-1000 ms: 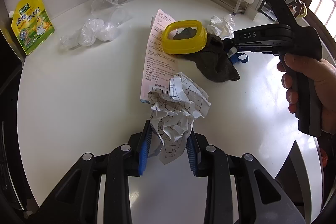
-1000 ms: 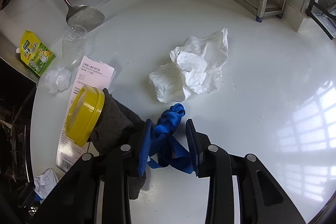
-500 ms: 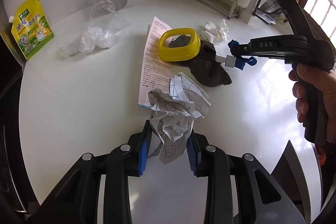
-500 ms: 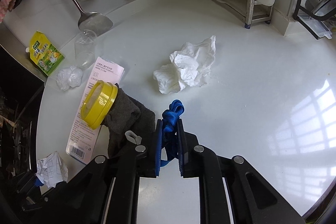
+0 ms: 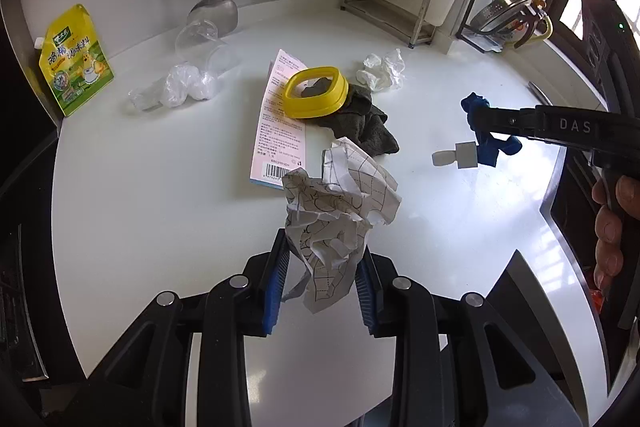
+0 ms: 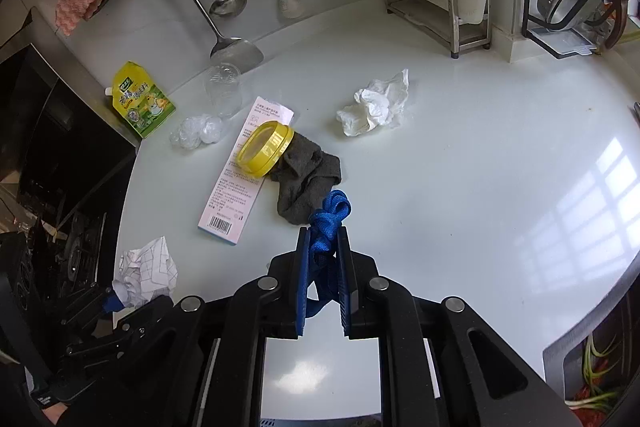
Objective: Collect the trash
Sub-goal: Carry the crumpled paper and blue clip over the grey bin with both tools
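Since a second earlier, the right gripper (image 6: 323, 227) had closed on the blue strap (image 6: 329, 217) and lifted it clear of the white counter (image 6: 460, 187), and both cameras had drawn back to show more of the kitchen wall. Its jaws stood nearly together, pinching the knotted strap, which bunched above the fingertips and trailed below them. In the left wrist view the strap's small white-and-grey clip (image 5: 456, 157) dangled in the air under that gripper.

The left gripper (image 5: 322, 263) was clamped around the crumpled printed paper (image 5: 340, 203), held up off the counter, with the wad rising above the blue pads.

Judging from this, the pick-up step was done for both hands, and the carry to a bin was in hand. No bin showed in either view, so the next move seemed to call for turning away from the counter to find one, keeping both grips tight so the loose strap did not slip.

Trash left on the counter lay beyond both grippers: a white tissue wad (image 6: 374, 107), a crumpled clear plastic wrap (image 6: 196, 131), a clear plastic cup (image 6: 223, 89), a pink printed box (image 6: 244, 175), and a yellow lid (image 6: 265, 147) resting on a grey cloth (image 6: 306, 183).
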Demonstrator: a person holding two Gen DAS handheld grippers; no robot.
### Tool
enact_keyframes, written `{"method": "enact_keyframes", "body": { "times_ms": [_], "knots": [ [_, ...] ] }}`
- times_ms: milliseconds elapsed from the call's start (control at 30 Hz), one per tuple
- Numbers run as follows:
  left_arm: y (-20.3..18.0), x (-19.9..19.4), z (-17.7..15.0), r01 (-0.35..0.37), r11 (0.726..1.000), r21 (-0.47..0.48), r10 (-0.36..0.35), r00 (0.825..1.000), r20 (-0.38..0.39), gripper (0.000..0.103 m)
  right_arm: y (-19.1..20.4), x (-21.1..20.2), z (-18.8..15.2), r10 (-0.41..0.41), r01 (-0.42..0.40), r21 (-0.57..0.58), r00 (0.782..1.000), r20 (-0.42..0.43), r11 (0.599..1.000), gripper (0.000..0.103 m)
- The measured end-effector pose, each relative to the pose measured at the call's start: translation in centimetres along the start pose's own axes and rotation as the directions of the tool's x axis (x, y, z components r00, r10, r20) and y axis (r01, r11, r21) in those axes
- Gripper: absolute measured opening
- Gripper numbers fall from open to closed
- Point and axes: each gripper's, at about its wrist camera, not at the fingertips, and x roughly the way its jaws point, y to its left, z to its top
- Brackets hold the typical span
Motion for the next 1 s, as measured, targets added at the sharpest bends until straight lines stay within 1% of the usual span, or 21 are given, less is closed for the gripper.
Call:
{"method": "enact_keyframes", "body": {
  "times_ms": [233,533,800,1000],
  "knots": [
    [-2.4,-2.2,-1.9,0.005,1.0,0.016,-0.005,1.0,0.009,0.031,0.4,-3.0,-5.3,0.013,-0.013,-0.02,1.0,-0.028,1.0,0.012],
    [-5.7,-4.1,-5.0,0.022,0.999,0.045,-0.022,1.0,-0.003,0.031,-0.6,-5.5,-11.8,0.025,-0.026,-0.015,0.998,-0.062,1.0,0.012],
    [-7.9,-4.6,-8.4,0.048,0.997,0.061,-0.045,0.998,-0.046,0.031,-0.9,-6.6,-16.3,0.033,-0.036,-0.024,0.994,-0.101,0.999,0.012],
    [-9.0,-4.4,-9.7,0.064,0.994,0.084,-0.058,0.996,-0.074,0.031,-1.6,-6.8,-18.8,0.024,-0.027,-0.018,0.992,-0.128,0.999,0.012]
  ]
}}
